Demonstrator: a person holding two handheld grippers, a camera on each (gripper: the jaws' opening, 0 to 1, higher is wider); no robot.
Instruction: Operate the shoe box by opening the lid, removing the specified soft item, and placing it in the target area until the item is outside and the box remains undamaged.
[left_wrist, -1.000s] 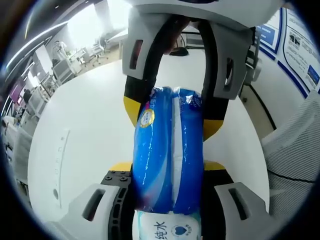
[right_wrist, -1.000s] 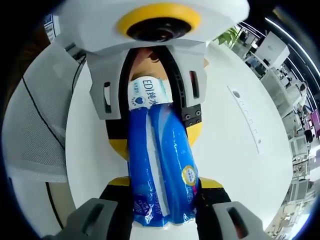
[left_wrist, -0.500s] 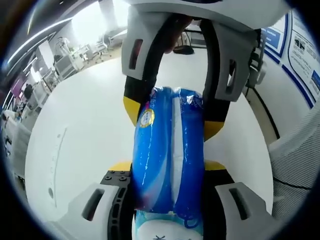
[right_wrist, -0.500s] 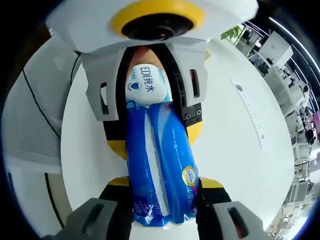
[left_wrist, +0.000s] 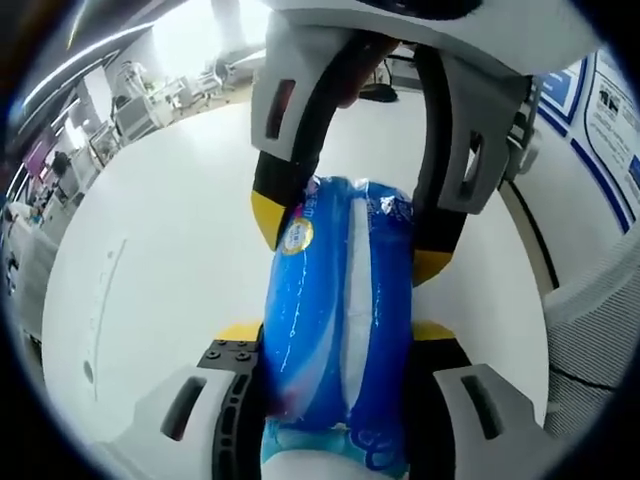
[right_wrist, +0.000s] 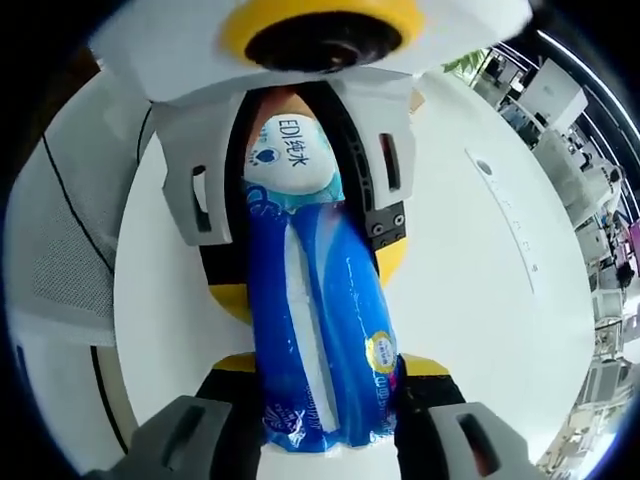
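Two grippers hold one blue pack of wet wipes (left_wrist: 340, 320) between them, above a white table (left_wrist: 170, 270). In the left gripper view, the left gripper (left_wrist: 338, 335) has its yellow-tipped jaws closed against the long sides of the pack, and the right gripper (left_wrist: 350, 230) comes in from the top, its jaws pressed on the pack's far end. In the right gripper view, the right gripper (right_wrist: 322, 365) clamps the near end of the pack (right_wrist: 320, 330) in the same way, while the left gripper (right_wrist: 305, 270) reaches in from above and pinches the far end, where a white label with printed characters shows. The pack hangs in the air, clear of the table (right_wrist: 460, 290). A grey mesh chair back (right_wrist: 70, 230) stands beside the table's edge. Office desks (left_wrist: 120, 110) line the background.
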